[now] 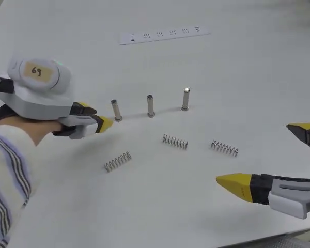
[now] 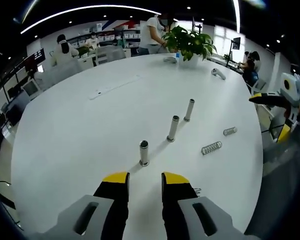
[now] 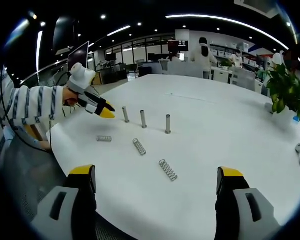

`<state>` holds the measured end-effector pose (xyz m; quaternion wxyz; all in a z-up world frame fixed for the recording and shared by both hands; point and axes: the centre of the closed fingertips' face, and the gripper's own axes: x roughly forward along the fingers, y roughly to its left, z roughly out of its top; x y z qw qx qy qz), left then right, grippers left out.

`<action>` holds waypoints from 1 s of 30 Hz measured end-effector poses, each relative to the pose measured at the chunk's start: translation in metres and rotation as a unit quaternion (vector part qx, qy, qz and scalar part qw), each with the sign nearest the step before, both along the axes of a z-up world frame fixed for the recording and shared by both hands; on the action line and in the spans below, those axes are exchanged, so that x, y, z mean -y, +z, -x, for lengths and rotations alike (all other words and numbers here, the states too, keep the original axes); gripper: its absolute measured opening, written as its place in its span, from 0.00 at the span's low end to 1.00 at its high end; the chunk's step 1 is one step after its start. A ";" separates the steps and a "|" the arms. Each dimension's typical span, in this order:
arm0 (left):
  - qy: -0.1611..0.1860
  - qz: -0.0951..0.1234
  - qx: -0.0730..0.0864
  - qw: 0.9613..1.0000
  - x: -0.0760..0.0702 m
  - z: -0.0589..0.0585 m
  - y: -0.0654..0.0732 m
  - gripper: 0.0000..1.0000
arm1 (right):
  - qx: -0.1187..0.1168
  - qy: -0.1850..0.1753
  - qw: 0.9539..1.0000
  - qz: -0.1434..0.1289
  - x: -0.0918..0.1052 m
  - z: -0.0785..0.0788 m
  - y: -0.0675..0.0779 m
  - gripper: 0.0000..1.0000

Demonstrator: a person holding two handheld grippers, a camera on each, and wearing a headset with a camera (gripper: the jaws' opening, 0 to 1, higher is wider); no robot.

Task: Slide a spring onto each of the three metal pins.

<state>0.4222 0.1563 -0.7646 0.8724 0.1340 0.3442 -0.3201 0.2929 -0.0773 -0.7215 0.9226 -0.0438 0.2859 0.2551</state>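
take the middle pin (image 1: 151, 105) as your mark. it stands upright on the white table (image 1: 237, 67). in the head view the left pin (image 1: 116, 110) is near it on one side and the right pin (image 1: 185, 99) near it on the other. all three are bare.

the three springs lie flat on the table, on your side of the middle pin. the centre spring (image 1: 174, 141) is near it and slightly to its right. the right spring (image 1: 224, 148) is further right. the left spring (image 1: 118, 161) is to its left and closest to you. none touches a pin.

your left gripper (image 1: 95, 118) hovers left of the middle pin, its yellow tips just beyond the left pin. its jaws are parted by a narrow gap and hold nothing.

your right gripper (image 1: 266, 155) is well to the right of the middle pin and nearer you than the springs, jaws spread wide, gripping nothing.

a power strip (image 1: 165, 34) lies well beyond the middle pin.
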 end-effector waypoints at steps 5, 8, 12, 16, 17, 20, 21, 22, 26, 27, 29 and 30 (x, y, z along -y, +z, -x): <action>-0.001 -0.004 -0.004 1.000 -0.003 0.002 -0.001 0.18 | 0.006 0.003 1.000 0.008 0.001 -0.001 0.001 1.00; 0.004 -0.004 -0.006 1.000 -0.005 0.004 -0.002 0.19 | 0.007 0.003 1.000 0.008 0.001 -0.002 0.002 1.00; 0.001 0.005 -0.013 1.000 -0.001 0.012 -0.002 0.18 | 0.006 0.005 1.000 0.009 0.000 -0.002 0.001 1.00; -0.003 0.008 -0.024 1.000 0.000 0.021 -0.007 0.17 | 0.004 0.006 1.000 0.011 0.001 -0.001 0.000 1.00; -0.002 0.011 -0.031 0.999 0.000 0.025 -0.009 0.17 | 0.003 0.007 1.000 0.012 0.000 -0.001 0.000 1.00; -0.005 0.015 -0.035 0.999 0.001 0.034 -0.011 0.17 | 0.002 0.008 1.000 0.014 0.001 -0.001 0.000 1.00; -0.008 0.015 -0.036 0.999 0.002 0.037 -0.011 0.17 | 0.002 0.008 1.000 0.014 0.001 -0.001 0.000 1.00; -0.012 0.015 -0.039 0.999 0.003 0.041 -0.012 0.17 | 0.001 0.008 1.000 0.015 0.000 -0.001 0.000 1.00; -0.024 0.017 -0.045 0.999 0.007 0.053 -0.015 0.17 | -0.001 0.011 1.000 0.018 -0.001 -0.001 0.000 1.00; -0.026 0.017 -0.049 0.998 0.008 0.057 -0.017 0.17 | -0.002 0.011 1.000 0.018 -0.001 -0.001 0.000 1.00; -0.030 0.010 -0.053 0.998 0.008 0.064 -0.022 0.17 | -0.001 0.012 1.000 0.018 -0.001 -0.001 0.000 1.00; -0.031 0.010 -0.053 0.998 0.008 0.066 -0.023 0.17 | -0.001 0.012 1.000 0.018 -0.001 -0.001 0.000 1.00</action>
